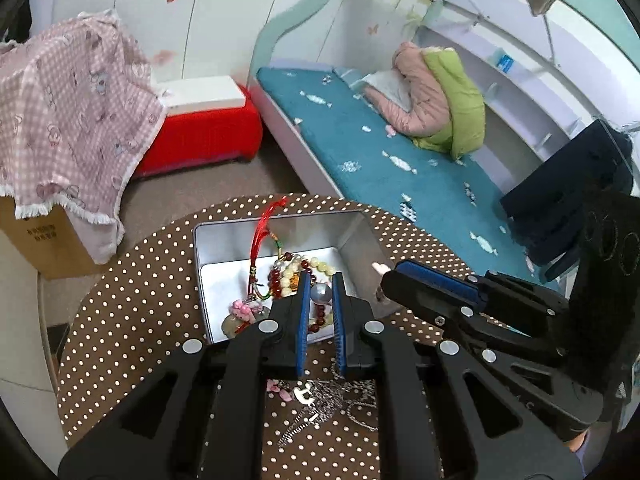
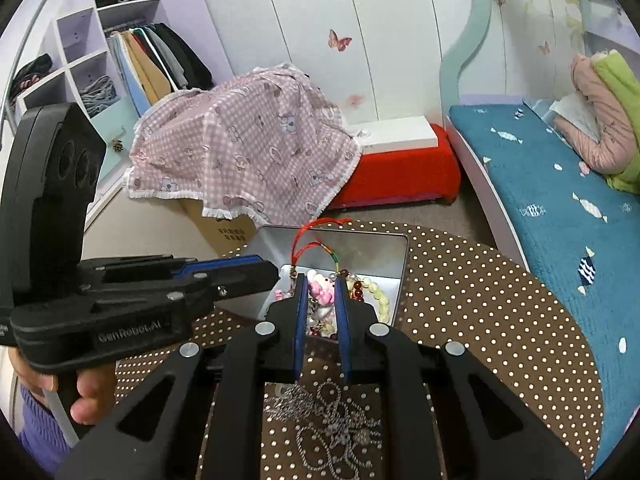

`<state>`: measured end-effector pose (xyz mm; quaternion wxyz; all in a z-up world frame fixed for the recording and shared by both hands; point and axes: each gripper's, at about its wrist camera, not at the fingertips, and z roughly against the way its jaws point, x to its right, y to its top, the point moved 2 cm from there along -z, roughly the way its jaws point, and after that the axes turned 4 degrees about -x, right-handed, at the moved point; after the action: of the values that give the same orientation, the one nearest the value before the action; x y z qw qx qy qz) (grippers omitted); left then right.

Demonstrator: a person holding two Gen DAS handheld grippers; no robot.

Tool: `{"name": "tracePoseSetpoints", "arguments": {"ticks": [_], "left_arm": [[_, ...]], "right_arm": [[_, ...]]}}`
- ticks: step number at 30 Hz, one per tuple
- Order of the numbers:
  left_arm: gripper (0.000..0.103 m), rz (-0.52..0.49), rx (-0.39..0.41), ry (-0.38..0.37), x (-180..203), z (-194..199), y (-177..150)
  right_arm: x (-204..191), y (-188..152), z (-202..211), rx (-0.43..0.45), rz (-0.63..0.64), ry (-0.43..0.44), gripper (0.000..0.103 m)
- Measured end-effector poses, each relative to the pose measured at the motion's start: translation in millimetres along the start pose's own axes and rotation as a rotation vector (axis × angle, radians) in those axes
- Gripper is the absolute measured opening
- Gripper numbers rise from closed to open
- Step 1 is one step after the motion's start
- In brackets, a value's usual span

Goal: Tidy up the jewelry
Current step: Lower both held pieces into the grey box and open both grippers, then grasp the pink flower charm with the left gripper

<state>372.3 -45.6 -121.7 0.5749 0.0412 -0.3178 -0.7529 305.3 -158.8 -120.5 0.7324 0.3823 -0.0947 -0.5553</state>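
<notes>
Left tongs (image 1: 320, 280) pinched a grey pearl (image 1: 322, 293) over the tin (image 1: 208, 236) for dropping in; right tongs (image 2: 321, 280) narrowly spread, holding nothing.

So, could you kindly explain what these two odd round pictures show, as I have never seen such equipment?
Each picture comes from a fisheye camera on a hand-held gripper, looking along its two blue-padded fingers. One view is from the left gripper, whose fingers sit either side of a grey pearl-like bead; the other is from the right gripper, which frames a pink charm. Whether either truly grips is unclear. On the dotted table stands a metal tin of beaded bracelets; silver chains lie loose in front.
</notes>
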Motion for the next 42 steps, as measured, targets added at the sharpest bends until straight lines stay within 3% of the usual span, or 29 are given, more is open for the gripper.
{"name": "tracePoseSetpoints", "arguments": {"ticks": [12, 17, 22, 26, 31, 36, 39, 41, 42], "left_arm": [[0.012, 0.002, -0.041, 0.026, -5, -32, -7], [0.022, 0.015, -0.044, 0.039, -11, -33, -10], [0.025, 0.018, -0.040, 0.046, -14, -28, -13], [0.035, 0.036, -0.036, 0.041, -14, -23, -15], [0.037, 0.028, -0.021, 0.048, -11, -13, -19], [0.051, 0.022, 0.027, 0.036, -5, 12, -27], [0.064, 0.005, 0.089, 0.067, -4, 37, -37], [0.080, -0.006, 0.129, 0.088, -4, 52, -46], [0.080, -0.006, 0.149, 0.099, -5, 59, -51]], "right_arm": [[6, 0, -27, -0.055, -0.018, -0.011, 0.012], [6, -1, -29, -0.063, -0.024, -0.016, 0.012], [6, -3, -30, -0.074, -0.035, -0.005, 0.012], [8, -5, -31, -0.076, -0.052, 0.001, 0.013], [6, -8, -25, -0.060, -0.064, 0.007, 0.015], [3, -9, -5, -0.025, -0.047, 0.014, 0.021], [-1, -16, 13, 0.006, -0.026, 0.006, 0.023], [-3, -24, 24, 0.019, -0.010, 0.000, 0.027], [-4, -27, 26, 0.022, -0.004, -0.004, 0.028]]}}
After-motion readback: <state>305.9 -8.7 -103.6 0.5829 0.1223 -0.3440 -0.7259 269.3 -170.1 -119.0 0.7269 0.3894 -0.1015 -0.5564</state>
